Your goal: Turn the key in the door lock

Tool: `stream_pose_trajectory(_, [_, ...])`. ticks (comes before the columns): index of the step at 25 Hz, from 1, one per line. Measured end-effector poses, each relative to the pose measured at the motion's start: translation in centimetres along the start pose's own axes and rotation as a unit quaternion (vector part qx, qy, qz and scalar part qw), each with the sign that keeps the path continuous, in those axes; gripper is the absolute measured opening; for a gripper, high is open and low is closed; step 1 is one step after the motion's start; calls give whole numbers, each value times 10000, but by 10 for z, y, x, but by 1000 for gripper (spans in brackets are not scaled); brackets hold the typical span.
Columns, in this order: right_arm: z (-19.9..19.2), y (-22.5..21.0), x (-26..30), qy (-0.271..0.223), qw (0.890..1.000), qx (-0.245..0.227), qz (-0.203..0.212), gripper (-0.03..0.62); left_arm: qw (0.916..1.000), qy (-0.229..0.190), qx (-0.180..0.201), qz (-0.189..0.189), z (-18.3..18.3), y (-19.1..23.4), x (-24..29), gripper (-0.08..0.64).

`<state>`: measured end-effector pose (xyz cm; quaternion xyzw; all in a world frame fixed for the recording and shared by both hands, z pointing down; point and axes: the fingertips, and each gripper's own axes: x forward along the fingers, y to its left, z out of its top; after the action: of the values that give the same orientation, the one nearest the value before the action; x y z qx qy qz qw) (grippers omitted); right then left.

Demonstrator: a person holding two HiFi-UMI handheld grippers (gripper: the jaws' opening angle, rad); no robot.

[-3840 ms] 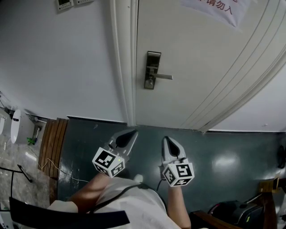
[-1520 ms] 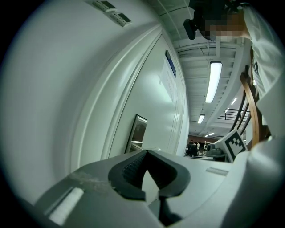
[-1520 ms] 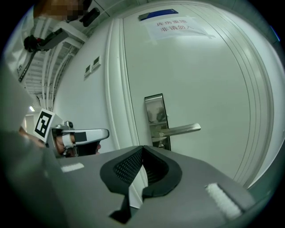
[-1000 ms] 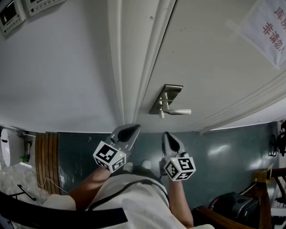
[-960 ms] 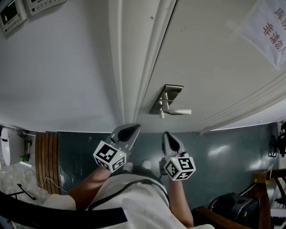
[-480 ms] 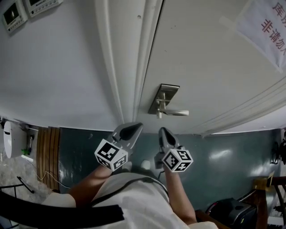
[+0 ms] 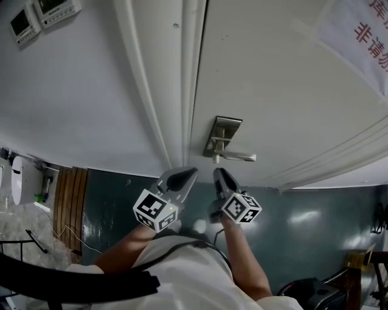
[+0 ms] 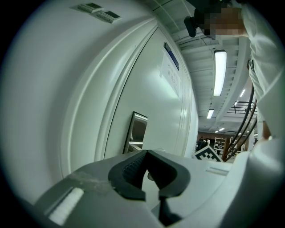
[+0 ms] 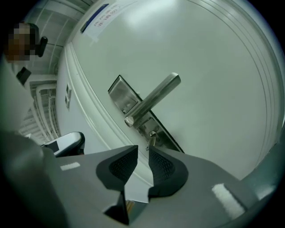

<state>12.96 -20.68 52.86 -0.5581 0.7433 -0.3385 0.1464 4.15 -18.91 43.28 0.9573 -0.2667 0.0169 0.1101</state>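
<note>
A steel lock plate (image 7: 222,133) with a lever handle (image 7: 237,157) sits on the white door (image 7: 273,91). In the right gripper view a small key (image 9: 152,138) sticks out of the keyhole below the handle (image 9: 153,100). My right gripper (image 9: 142,149) points at it from just short of the key. Its jaws have just been opening and stand slightly apart with nothing between the pads. It hangs right below the plate (image 7: 218,172). My left gripper (image 7: 187,172) hovers beside it near the door frame, fingertips touching (image 8: 146,152) and holding nothing. The lock plate (image 8: 137,131) lies ahead of it.
The door frame (image 7: 185,91) runs left of the lock. Two wall control panels (image 7: 42,12) hang at the upper left and a paper notice (image 7: 364,30) is on the door at the upper right. Wooden slats (image 7: 70,200) lie on the dark floor (image 7: 315,218) at left.
Both grippers have come closer to the door and now sit right under the lock plate. The right gripper has rolled, and its jaws now stand slightly apart.
</note>
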Motion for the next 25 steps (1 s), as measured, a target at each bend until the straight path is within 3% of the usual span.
stream_pose_trajectory(10, [-2,-12,22,-90,9907,1255,511,193,9997,47,54,233,-3,1,-1,5])
stream_pose_trajectory(21, [-8,-32,33,-169,9789,2004,367,198,9994,43,59,330,-9,-3,-7,5])
stream_pose_trajectory(22, [-5,-29,35,-214,9783,2006,481,196,9994,39,53,344,-9,-3,-8,5])
stream_pose_trajectory(25, [9,-1,47,-470,9664,2104,1397,186,9992,34,39,388,-9,-3,-11,5])
